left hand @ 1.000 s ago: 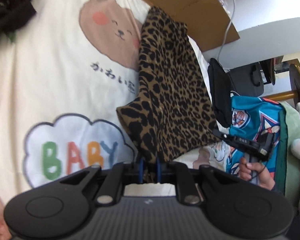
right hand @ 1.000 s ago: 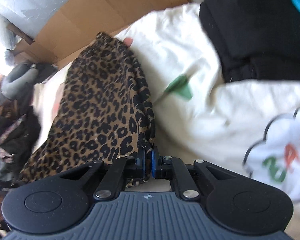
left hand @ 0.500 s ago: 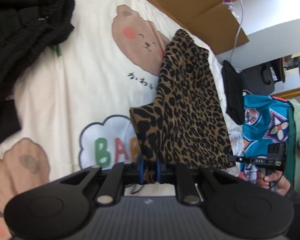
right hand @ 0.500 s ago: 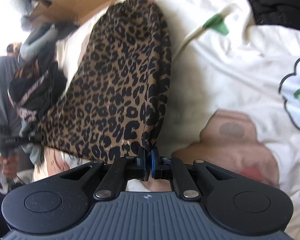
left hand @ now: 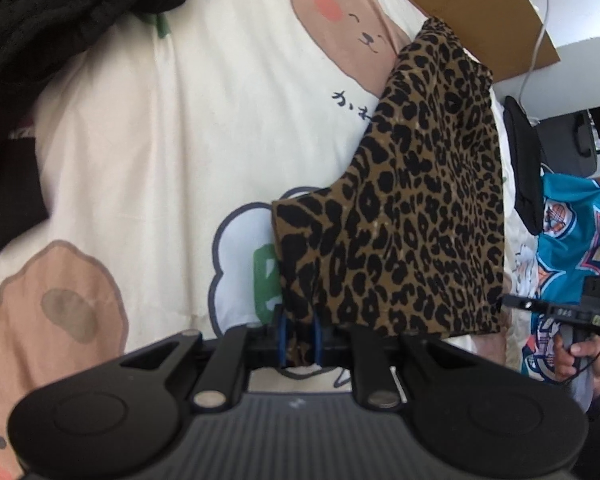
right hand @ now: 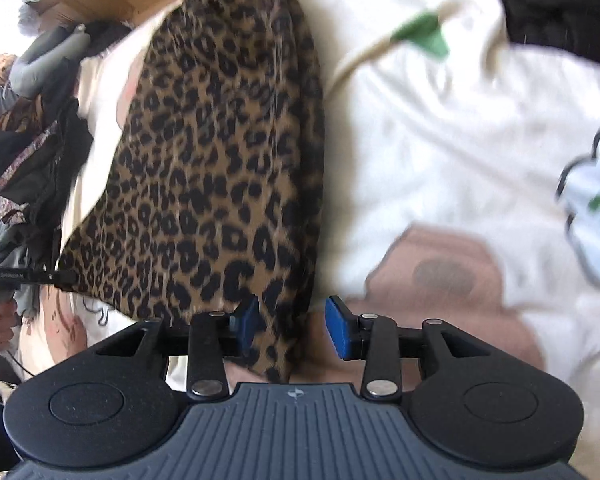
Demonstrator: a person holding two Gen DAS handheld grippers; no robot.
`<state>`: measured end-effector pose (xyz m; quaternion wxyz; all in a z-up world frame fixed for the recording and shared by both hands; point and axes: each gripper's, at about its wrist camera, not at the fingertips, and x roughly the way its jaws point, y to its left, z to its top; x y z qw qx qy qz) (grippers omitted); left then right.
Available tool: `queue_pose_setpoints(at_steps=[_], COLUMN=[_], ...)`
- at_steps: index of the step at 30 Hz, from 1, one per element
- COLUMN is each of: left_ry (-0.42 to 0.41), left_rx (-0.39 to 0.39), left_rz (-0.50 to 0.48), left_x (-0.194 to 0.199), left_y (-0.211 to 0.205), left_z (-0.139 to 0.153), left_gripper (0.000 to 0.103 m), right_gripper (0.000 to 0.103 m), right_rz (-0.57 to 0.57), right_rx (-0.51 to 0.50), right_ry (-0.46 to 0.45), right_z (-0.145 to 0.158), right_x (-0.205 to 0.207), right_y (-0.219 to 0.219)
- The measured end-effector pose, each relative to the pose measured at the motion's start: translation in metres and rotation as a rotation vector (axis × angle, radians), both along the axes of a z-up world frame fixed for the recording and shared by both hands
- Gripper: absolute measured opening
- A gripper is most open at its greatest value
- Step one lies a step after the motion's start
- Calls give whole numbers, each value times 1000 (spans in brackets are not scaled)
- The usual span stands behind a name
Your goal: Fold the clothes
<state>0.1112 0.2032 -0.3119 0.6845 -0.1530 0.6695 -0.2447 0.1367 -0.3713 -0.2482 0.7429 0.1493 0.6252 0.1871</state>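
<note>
Pinching soft leopard-print cloth (left hand: 420, 216), left tool (left hand: 299, 338) grips; right tool (right hand: 292, 326) gapes wide.

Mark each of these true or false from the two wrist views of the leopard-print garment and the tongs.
1. The left tongs are shut on the leopard-print garment. True.
2. The right tongs are clamped on the garment. False: their blue pads stand apart, with cloth lying loose between them.
3. The garment lies over a cream blanket printed with bears. True.
4. The dark clothes lie on top of the garment. False: they lie apart from it, at the blanket's edge.
</note>
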Motion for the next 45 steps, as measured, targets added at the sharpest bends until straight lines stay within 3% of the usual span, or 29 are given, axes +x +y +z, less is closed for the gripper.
queue_pose_setpoints(at_steps=[3,6,17,26,34,40,41,43,45], left_ry=[1,-6,-5,-4,-3,-5,-5,-4,-5], left_rx=[3,4,4,2,11,6,5,1,-2], left_rz=[0,-78,-78,-68,-60,-49,-48,-49,-49], left_x=[-2,25,24,18,15,15,15,14,14], left_y=[0,9,3,3,0,0,0,0,0], left_z=[-3,-5,-8,-7,-7,-8,-9,-9,-9], left_gripper=[14,14,14,14,14,14,14,14,14], right_gripper=[44,44,44,44,44,44,42,19,14], right_rz=[-22,-44,-111,-27,11,7,12,25,32], right_rx=[-2,0,37,-40,-101,-118,-129,-146,-153], right_ry=[-58,-116,-315,-473,-531,-500,-502,-514,-528], right_z=[9,18,29,33,18,7,6,4,4], right_x=[11,24,81,149,197,211,212,213,215], right_y=[-15,-19,5,48,79,93,95,99,101])
